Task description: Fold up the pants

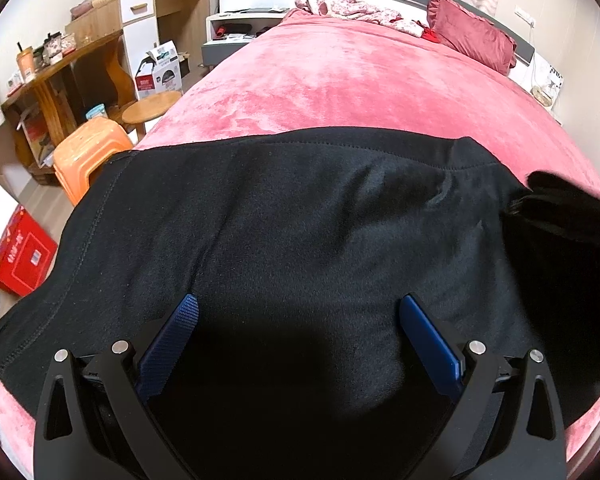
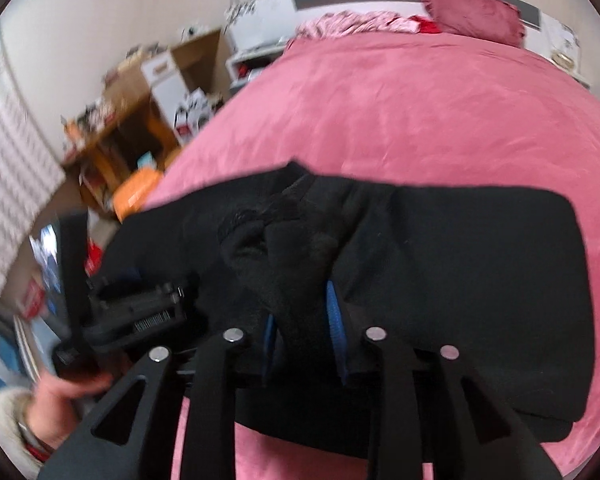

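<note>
The black pants (image 1: 300, 220) lie spread on the pink bed (image 1: 340, 80). The left gripper (image 1: 298, 312) stands wide apart above them, holding nothing. A bunched fold sits between the narrow-set fingers of the right gripper (image 2: 302, 312), though blur hides whether the pads actually press it

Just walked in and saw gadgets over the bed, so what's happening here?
A person is folding black pants on a pink bed, with a two-finger gripper in each hand. The left gripper hangs open above the flat cloth, gripping nothing. The right gripper has a bunched fold of the pants between its fingers, carried over the part lying flat; how tightly it grips is unclear. The fold is not finished.
</note>
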Demonstrator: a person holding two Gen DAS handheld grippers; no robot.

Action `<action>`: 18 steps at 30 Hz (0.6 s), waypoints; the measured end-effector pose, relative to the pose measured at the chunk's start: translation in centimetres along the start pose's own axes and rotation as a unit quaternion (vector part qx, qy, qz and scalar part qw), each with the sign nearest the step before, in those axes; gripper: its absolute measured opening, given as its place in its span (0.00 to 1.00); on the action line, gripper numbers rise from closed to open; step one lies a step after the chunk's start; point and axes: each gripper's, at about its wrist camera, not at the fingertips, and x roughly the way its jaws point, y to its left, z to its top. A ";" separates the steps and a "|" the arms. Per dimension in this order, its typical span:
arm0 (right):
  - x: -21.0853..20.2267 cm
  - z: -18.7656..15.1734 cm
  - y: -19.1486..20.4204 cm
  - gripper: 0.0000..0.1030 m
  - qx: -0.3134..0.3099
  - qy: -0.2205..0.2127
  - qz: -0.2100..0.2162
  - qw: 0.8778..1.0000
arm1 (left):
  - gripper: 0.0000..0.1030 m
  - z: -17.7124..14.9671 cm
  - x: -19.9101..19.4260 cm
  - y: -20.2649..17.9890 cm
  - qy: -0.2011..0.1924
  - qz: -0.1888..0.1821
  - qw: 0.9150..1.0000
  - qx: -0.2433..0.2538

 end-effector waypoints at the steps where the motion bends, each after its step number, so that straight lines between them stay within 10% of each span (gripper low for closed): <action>1: 0.7 -0.5 0.3 0.38 -0.013 0.010 -0.002 1.000 | 0.97 -0.1 0.1 -0.1 -0.003 0.002 1.000 0.003; 3: 2.2 -1.6 0.6 0.61 -0.028 0.039 0.006 0.999 | 0.97 -0.3 0.1 -0.3 -0.008 0.006 1.000 0.009; 8: 2.2 -3.4 0.1 0.64 -0.031 0.051 0.045 0.997 | 0.97 -0.2 -0.2 0.0 -0.010 -0.007 1.000 0.000; 11: -0.5 -3.3 -2.8 0.64 0.019 0.005 0.076 0.997 | 0.97 0.2 -1.8 1.9 -0.036 -0.106 0.991 -0.077; 13: -2.3 -3.1 -4.6 0.64 0.054 -0.041 0.065 0.996 | 0.97 0.3 -2.6 2.9 -0.047 -0.191 0.970 -0.144; 18: -4.9 -2.7 -11.1 0.34 0.140 -0.113 -0.026 0.983 | 0.97 0.9 -3.5 -1.0 -0.033 -0.243 0.965 -0.091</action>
